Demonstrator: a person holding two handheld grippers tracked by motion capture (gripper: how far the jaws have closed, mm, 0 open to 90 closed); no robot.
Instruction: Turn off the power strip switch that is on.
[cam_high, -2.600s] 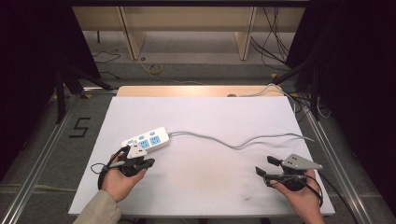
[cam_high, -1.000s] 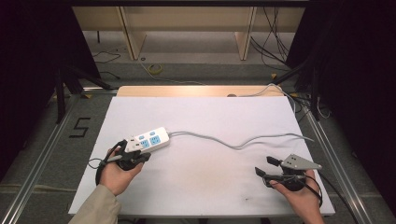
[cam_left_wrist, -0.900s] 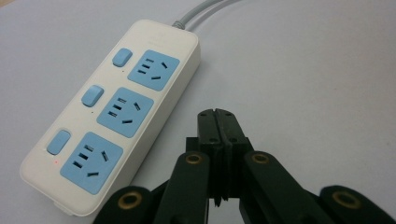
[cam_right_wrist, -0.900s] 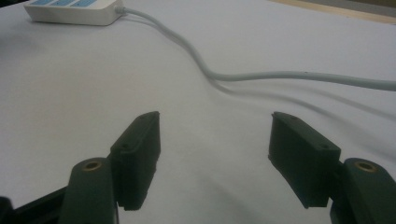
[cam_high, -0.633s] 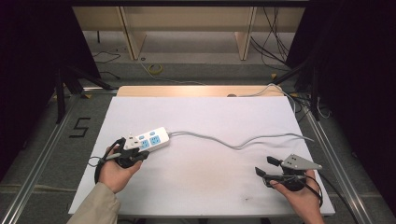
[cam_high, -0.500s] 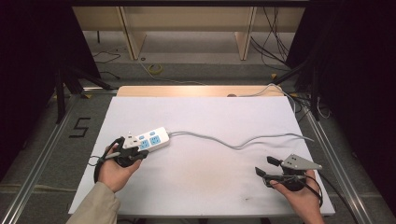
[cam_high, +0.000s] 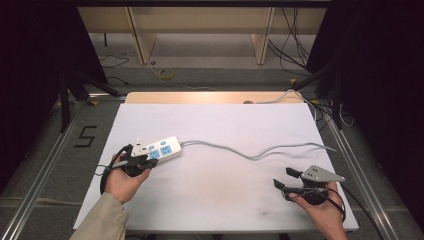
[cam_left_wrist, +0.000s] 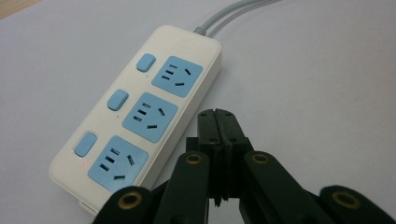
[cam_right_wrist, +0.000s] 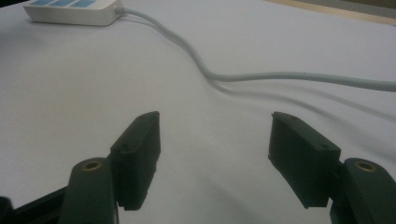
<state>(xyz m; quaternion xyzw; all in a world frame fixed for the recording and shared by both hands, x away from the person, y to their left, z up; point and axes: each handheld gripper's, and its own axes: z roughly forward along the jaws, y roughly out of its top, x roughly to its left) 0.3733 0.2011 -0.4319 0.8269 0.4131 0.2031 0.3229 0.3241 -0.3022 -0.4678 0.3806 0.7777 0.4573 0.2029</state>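
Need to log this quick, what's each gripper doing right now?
Left gripper: shut, holding nothing, beside the power strip.
Right gripper: open, empty.

White cloth-covered rectangular table (cam_high: 250, 125) at centre, pale wooden strip (cam_high: 200, 97) along far edge. Black "5" marking (cam_high: 85, 136) on grey floor, left. Light wooden shelf frame (cam_high: 200, 25) beyond, yellow cable coil (cam_high: 166, 74) beneath.

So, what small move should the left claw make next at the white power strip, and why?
Probably nudge the shut left claw sideways and down onto the nearest blue rocker switch of the white plastic power strip: its closed tips hover beside the strip's edge, clear of the switches.
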